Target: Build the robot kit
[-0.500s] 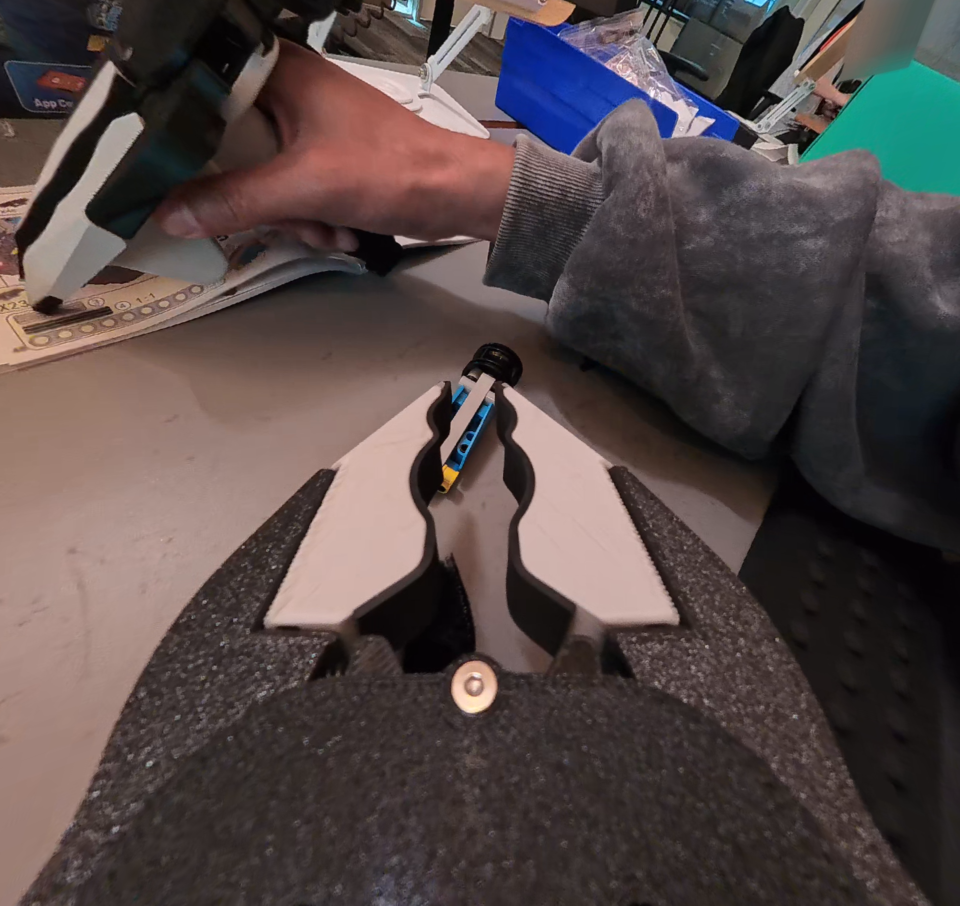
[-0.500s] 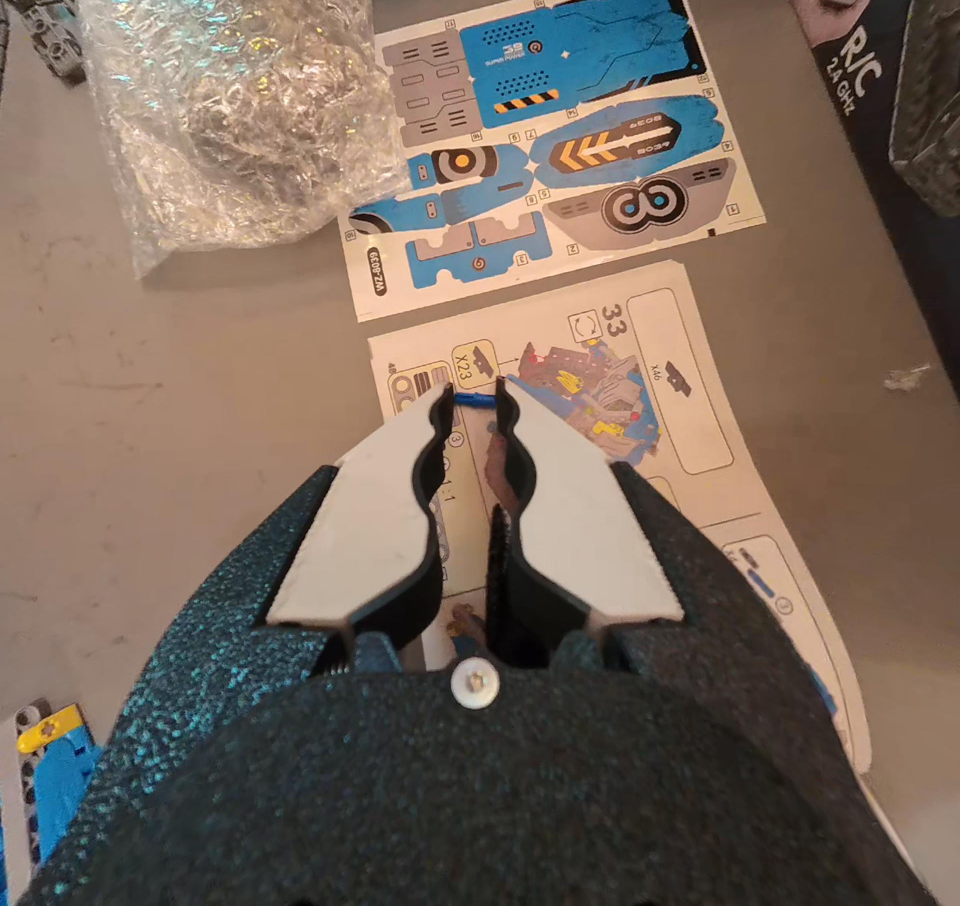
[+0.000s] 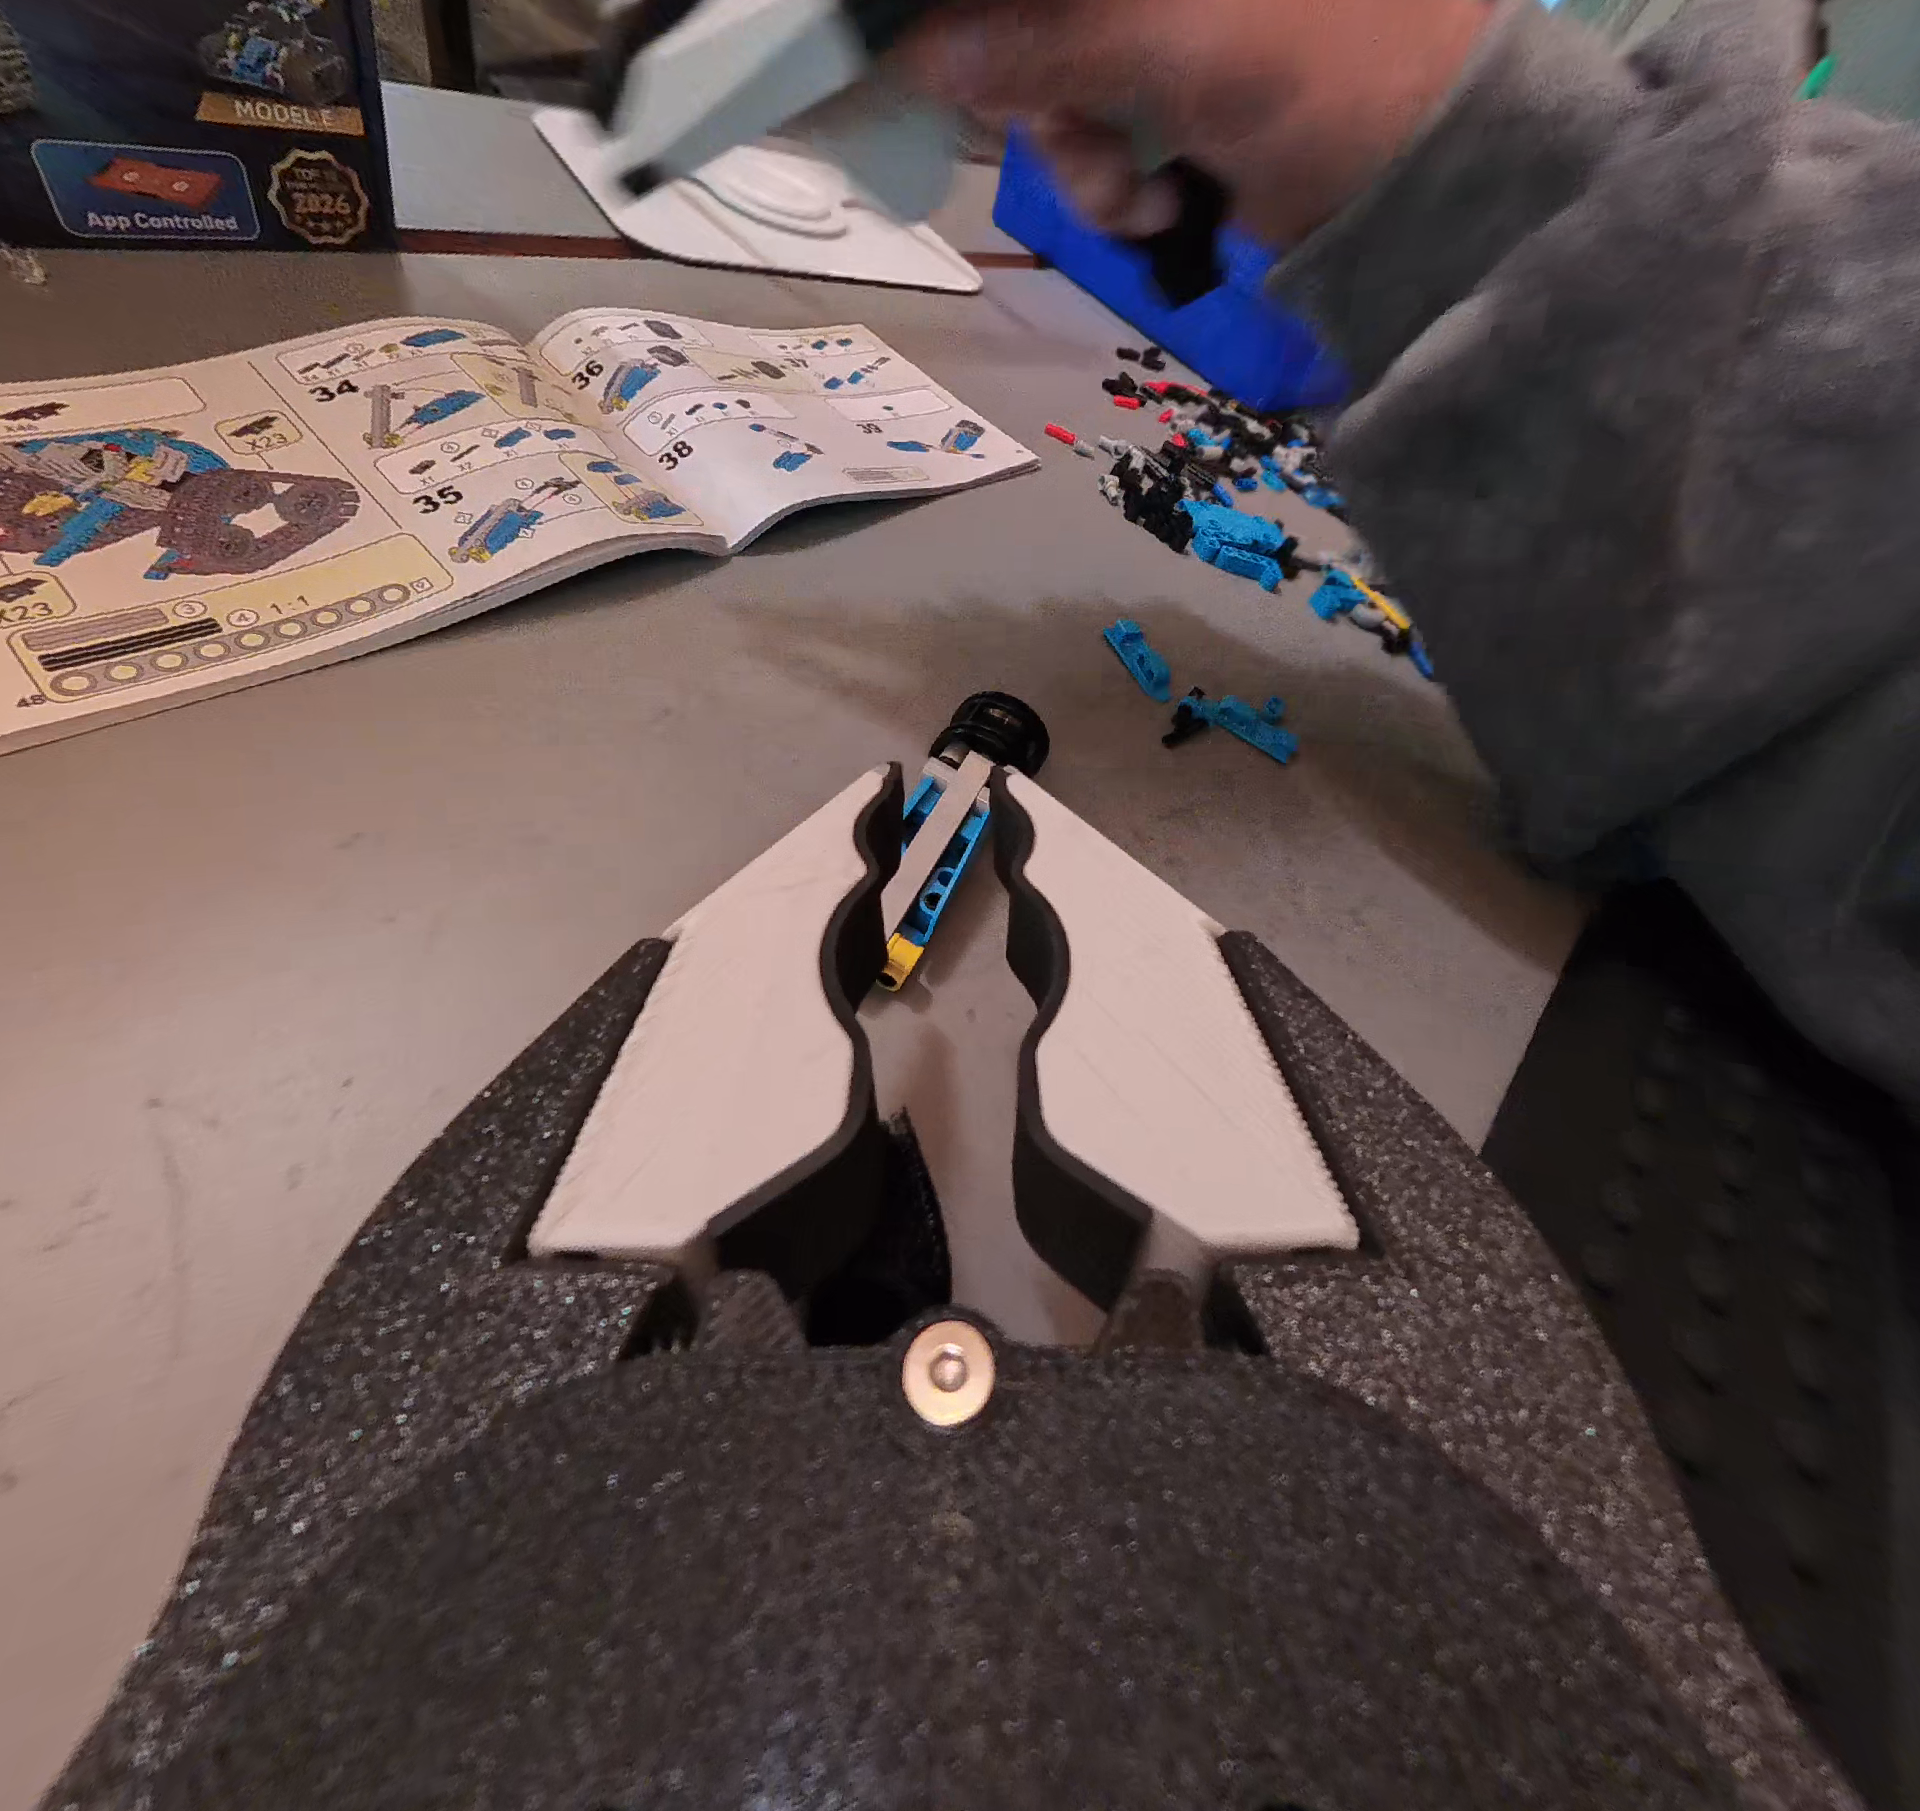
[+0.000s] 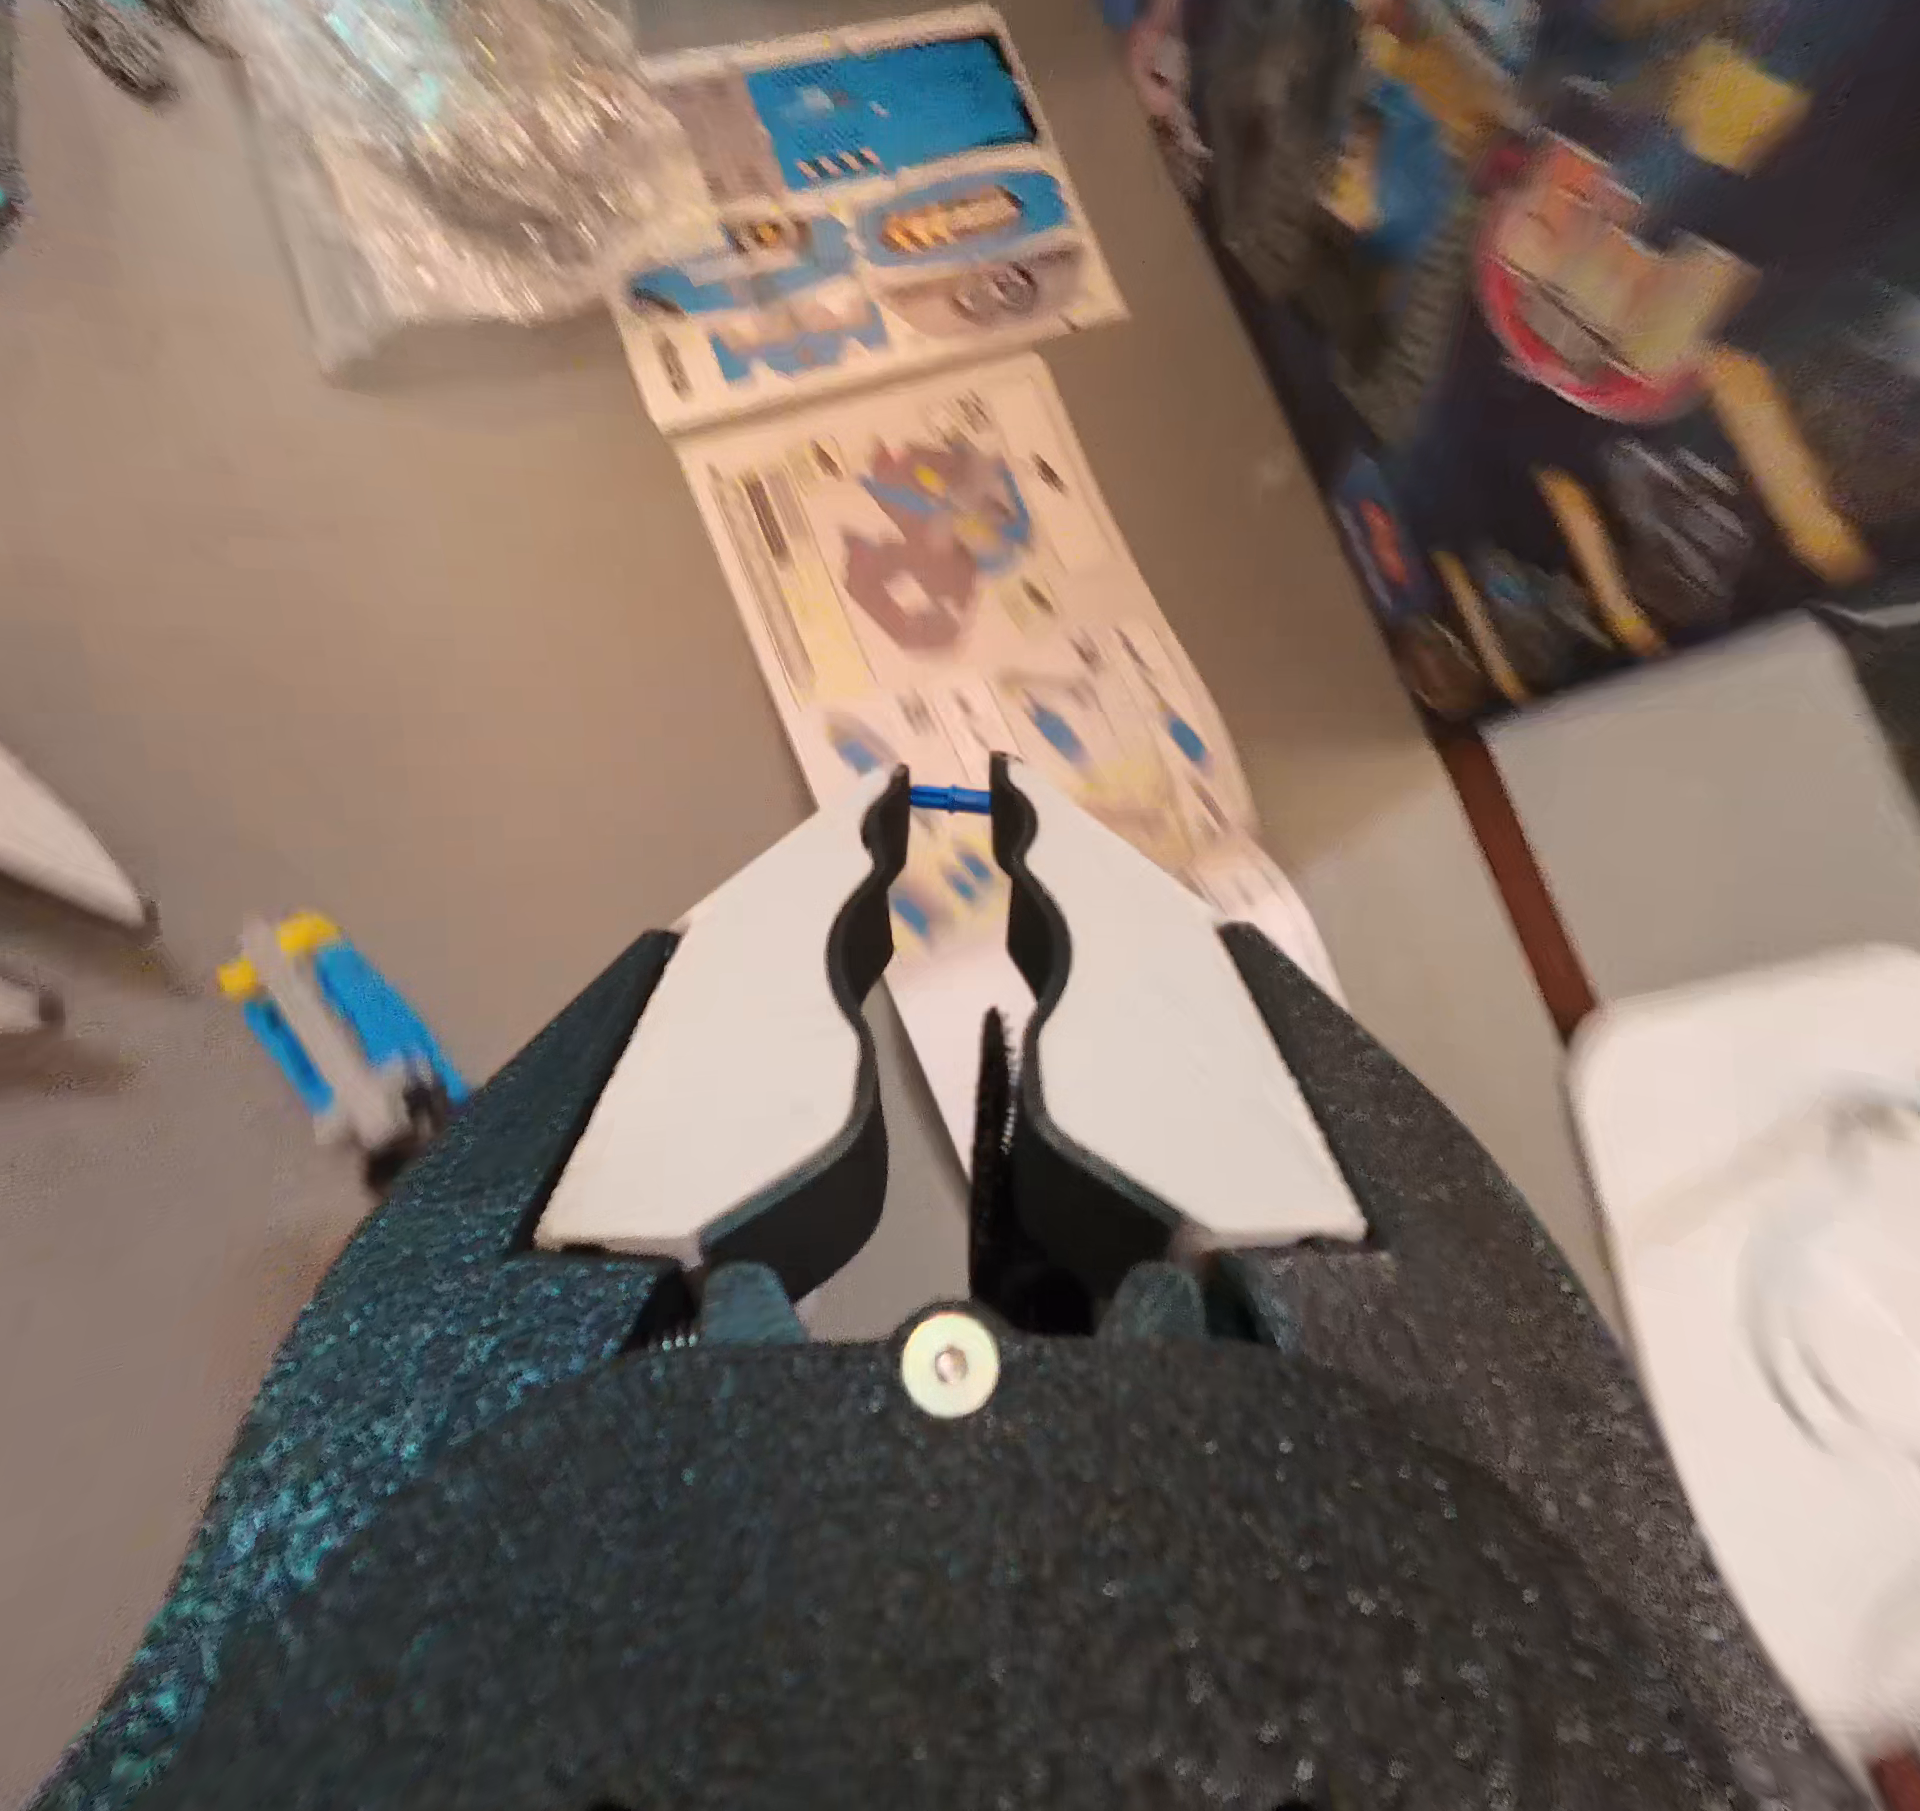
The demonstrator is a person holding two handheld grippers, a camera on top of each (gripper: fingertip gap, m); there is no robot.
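Blue pin (image 4: 948, 798) in right gripper (image 4: 948, 785) — clamped

My left gripper (image 3: 940, 785) sitting low over table (image 3: 312, 930), brick assembly (image 3: 940, 852) lying between its fingers, wheel end poking out ahead. Open booklet (image 3: 499, 473) lying ahead-left on table; box (image 3: 187, 68) standing behind it. Loose parts pile (image 3: 1205, 483) spreading ahead-right, bin (image 3: 1132, 275) sitting behind pile. My right gripper (image 4: 951, 797) hanging above booklet, small pin (image 4: 951, 797) spanning its fingertips. Sticker sheet (image 4: 862, 234) lying beyond booklet, plastic bag (image 4: 436, 140) resting left of sheet, overlapping its edge.
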